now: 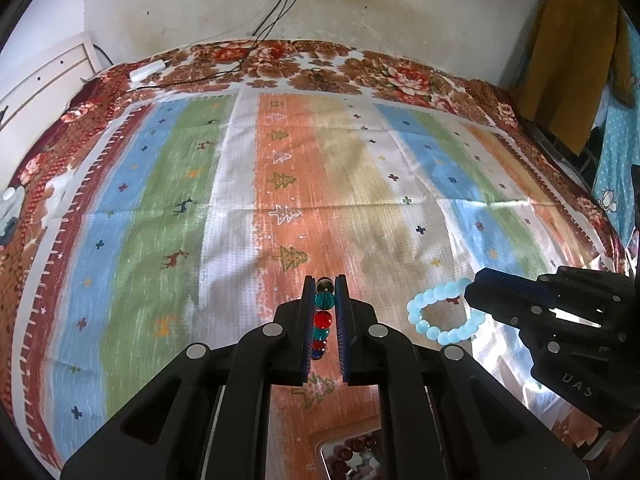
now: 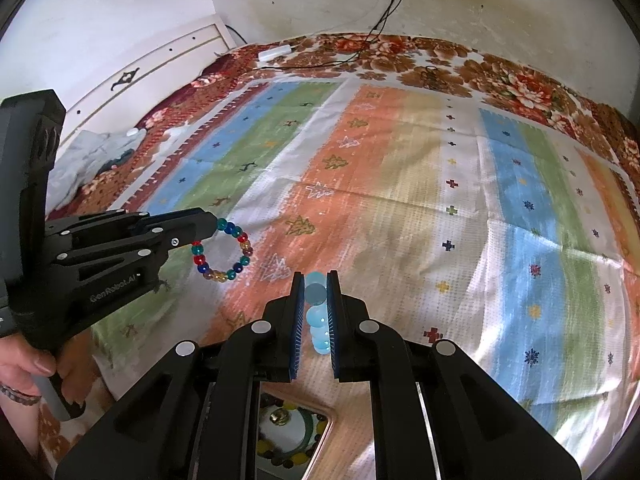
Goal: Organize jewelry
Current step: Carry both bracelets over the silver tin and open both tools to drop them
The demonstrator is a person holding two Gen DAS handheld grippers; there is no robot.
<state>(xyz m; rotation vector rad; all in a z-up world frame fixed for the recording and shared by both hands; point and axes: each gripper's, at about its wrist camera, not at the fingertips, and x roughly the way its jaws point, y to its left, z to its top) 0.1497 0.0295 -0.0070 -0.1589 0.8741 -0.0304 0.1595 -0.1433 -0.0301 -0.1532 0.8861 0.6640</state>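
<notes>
A multicoloured bead bracelet (image 1: pixel 322 322) is clamped edge-on between the nearly closed jaws of the left gripper (image 1: pixel 324 285), hanging clear above the striped bedspread (image 1: pixel 168 200). Just right of that gripper, a pale blue bead bracelet (image 1: pixel 442 314) is pinched in the right gripper (image 1: pixel 470 294), its jaws likewise drawn almost together on the beads. Below both grippers, the corner of a tray (image 2: pixel 326 420) of assorted jewelry is glimpsed. At the far left of the right wrist view, a hand (image 2: pixel 28 364) is seen on the left gripper's handle.

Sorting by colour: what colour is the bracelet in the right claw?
Pale blue bracelet, clearest in the left wrist view.
</notes>
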